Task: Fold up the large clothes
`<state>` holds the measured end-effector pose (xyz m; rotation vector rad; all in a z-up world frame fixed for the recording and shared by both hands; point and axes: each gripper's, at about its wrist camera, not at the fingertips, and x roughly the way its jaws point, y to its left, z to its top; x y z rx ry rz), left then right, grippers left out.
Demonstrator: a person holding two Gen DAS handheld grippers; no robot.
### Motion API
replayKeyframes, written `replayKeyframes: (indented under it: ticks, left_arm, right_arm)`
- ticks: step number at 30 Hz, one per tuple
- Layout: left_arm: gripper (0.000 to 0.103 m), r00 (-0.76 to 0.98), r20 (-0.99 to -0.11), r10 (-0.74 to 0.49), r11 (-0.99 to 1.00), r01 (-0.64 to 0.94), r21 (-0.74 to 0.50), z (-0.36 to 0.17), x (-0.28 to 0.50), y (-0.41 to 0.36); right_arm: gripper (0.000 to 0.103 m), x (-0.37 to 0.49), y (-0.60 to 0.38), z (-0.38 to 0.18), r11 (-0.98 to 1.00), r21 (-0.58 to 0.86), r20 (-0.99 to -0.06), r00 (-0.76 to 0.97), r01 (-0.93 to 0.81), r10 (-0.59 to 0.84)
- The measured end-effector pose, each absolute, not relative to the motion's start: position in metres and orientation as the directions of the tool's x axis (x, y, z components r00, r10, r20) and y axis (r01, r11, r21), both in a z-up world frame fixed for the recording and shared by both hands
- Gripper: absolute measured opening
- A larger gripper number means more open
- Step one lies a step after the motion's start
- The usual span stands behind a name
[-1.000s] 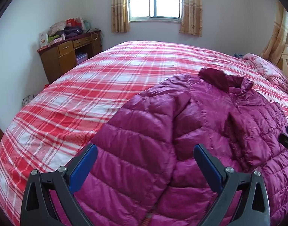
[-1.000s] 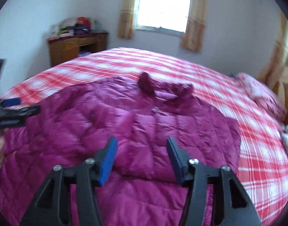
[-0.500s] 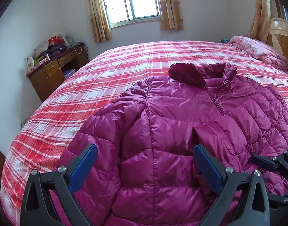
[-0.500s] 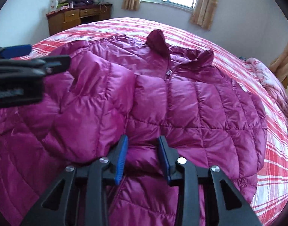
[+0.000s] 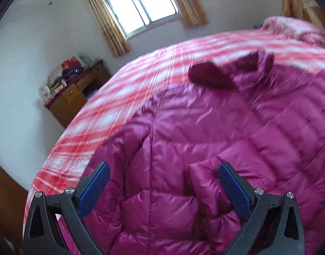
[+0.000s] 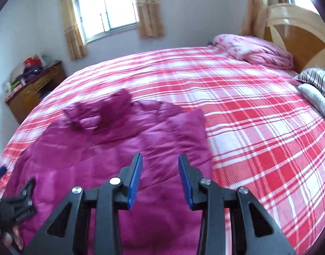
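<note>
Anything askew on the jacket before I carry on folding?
Slightly: the jacket's collar is crumpled, one flap standing up rather than lying flat on the jacket. The plaid bedspread looks smooth. Nothing spilled or damaged.

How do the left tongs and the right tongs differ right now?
The left tongs stand wide open; the right tongs have just been closing and stand at a much narrower gap. The left tongs straddle the purple puffer jacket near its sleeve fold, while the right tongs hover by the jacket's edge beside the bare plaid bedspread. Both have blue pads on black arms, and neither pinches any fabric.
</note>
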<state>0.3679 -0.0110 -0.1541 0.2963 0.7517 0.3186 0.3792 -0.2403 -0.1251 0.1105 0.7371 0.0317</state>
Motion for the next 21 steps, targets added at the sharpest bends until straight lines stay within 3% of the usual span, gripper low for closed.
replayKeyframes:
  ticks: [7, 13, 17, 19, 21]
  left_arm:
    - [0.102, 0.656, -0.672, 0.345, 0.937, -0.195, 0.29, -0.169, 0.369, 0.015]
    - [0.102, 0.629, -0.723, 0.285, 0.958, -0.2, 0.204, -0.179, 0.376, 0.023]
    - [0.102, 0.621, -0.742, 0.252, 0.967, -0.197, 0.164, -0.183, 0.379, 0.027]
    - [0.102, 0.619, -0.745, 0.249, 0.967, -0.2, 0.157, -0.184, 0.38, 0.028]
    - [0.102, 0.614, -0.748, 0.25, 0.967, -0.199, 0.16, -0.185, 0.381, 0.027]
  right_arm:
    - [0.039, 0.395, -0.232, -0.166, 0.997, 0.056, -0.76, 0.645, -0.045, 0.072]
    - [0.039, 0.396, -0.237, -0.167, 0.997, 0.059, -0.766, 0.639, -0.049, 0.076]
    - [0.04, 0.374, -0.233, -0.147, 0.996, 0.088, -0.72, 0.689, -0.023, 0.08]
    - [0.058, 0.359, -0.228, -0.138, 0.992, 0.118, -0.699, 0.706, -0.046, 0.116]
    - [0.063, 0.351, -0.216, -0.139, 0.992, 0.096, -0.702, 0.702, -0.076, 0.122]
